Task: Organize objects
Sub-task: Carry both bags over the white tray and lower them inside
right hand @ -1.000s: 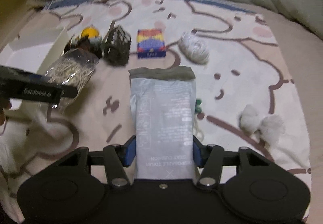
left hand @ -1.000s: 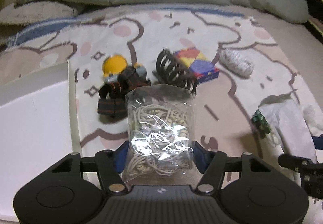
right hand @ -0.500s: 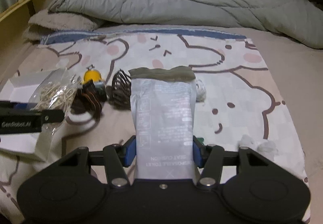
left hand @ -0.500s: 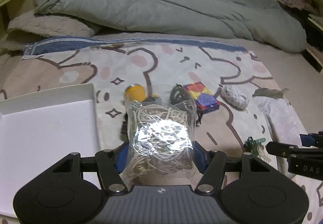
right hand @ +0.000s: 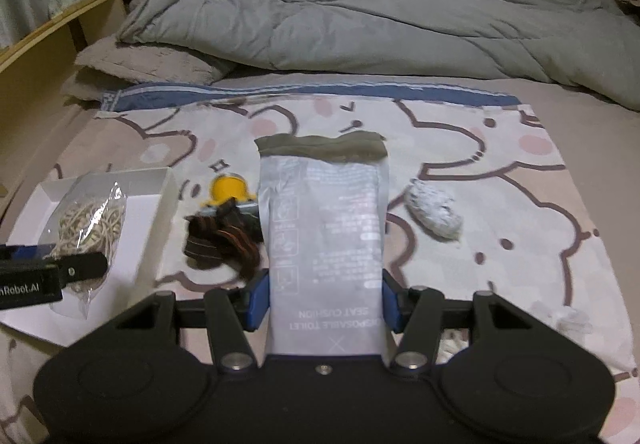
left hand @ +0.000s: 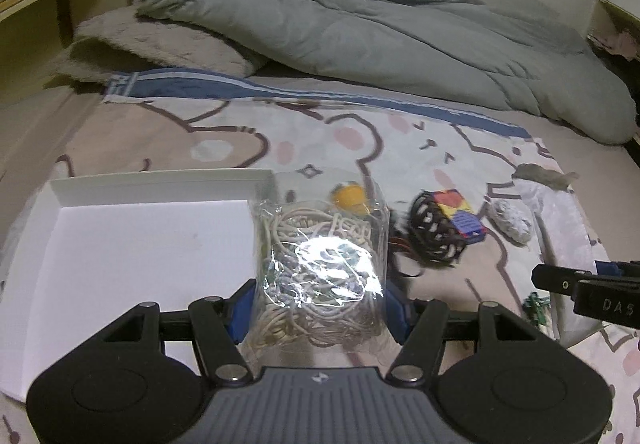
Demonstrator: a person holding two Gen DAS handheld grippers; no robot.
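My left gripper [left hand: 320,308] is shut on a clear bag of rubber bands [left hand: 320,264], held at the right edge of the white box [left hand: 140,244]. In the right wrist view the bag [right hand: 90,222] hangs over the box [right hand: 160,188]. My right gripper [right hand: 324,296] is shut on a grey toilet seat cushion packet [right hand: 324,228], held above the bear-print sheet. On the sheet lie a yellow toy [right hand: 228,190], brown hair ties [right hand: 224,240], a dark hair claw [left hand: 434,234], a coloured card box [left hand: 462,218] and a white yarn ball [right hand: 432,214].
A grey duvet [right hand: 380,20] and a pillow [right hand: 148,60] lie at the back. A wooden headboard shelf [left hand: 52,4] runs along the left. A small green clip [left hand: 536,308] and white fluffy pieces [right hand: 568,324] lie near the sheet's right front.
Both grippers have lifted and tilted up with their loads. My left gripper has carried the bag of rubber bands leftwards to the white box.
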